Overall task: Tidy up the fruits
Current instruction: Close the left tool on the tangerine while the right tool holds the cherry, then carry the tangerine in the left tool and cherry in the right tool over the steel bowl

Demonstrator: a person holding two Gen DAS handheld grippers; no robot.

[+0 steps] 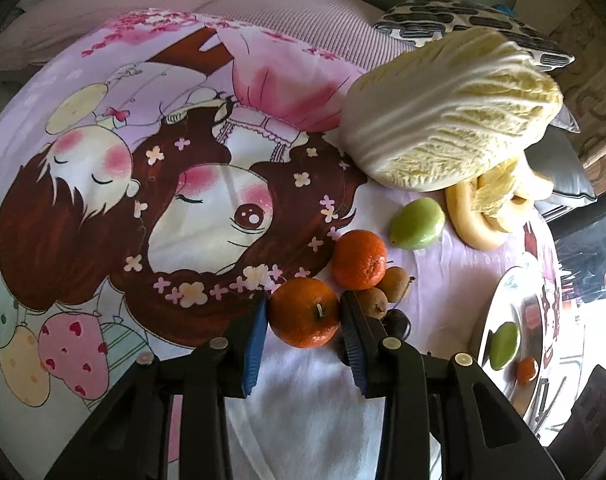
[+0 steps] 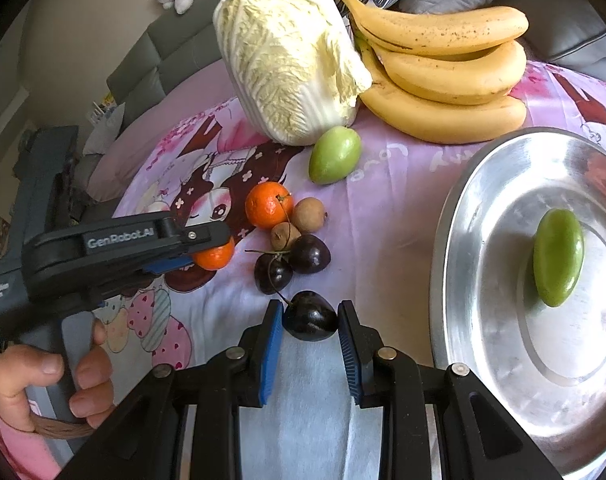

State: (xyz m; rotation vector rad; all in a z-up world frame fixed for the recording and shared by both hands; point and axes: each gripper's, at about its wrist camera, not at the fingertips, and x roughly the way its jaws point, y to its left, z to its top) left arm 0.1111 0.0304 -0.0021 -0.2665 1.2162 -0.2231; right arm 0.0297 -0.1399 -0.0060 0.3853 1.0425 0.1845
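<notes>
My left gripper is shut on an orange mandarin that rests on the cartoon cloth; it also shows in the right wrist view. My right gripper is shut on a dark cherry, low over the cloth. A second mandarin, two brown longans, two more cherries and a green fruit lie in a loose cluster. A silver plate at right holds another green fruit.
A napa cabbage and a bunch of bananas lie at the far side of the cloth. Grey sofa cushions and a patterned pillow sit behind. A person's hand holds the left gripper's handle.
</notes>
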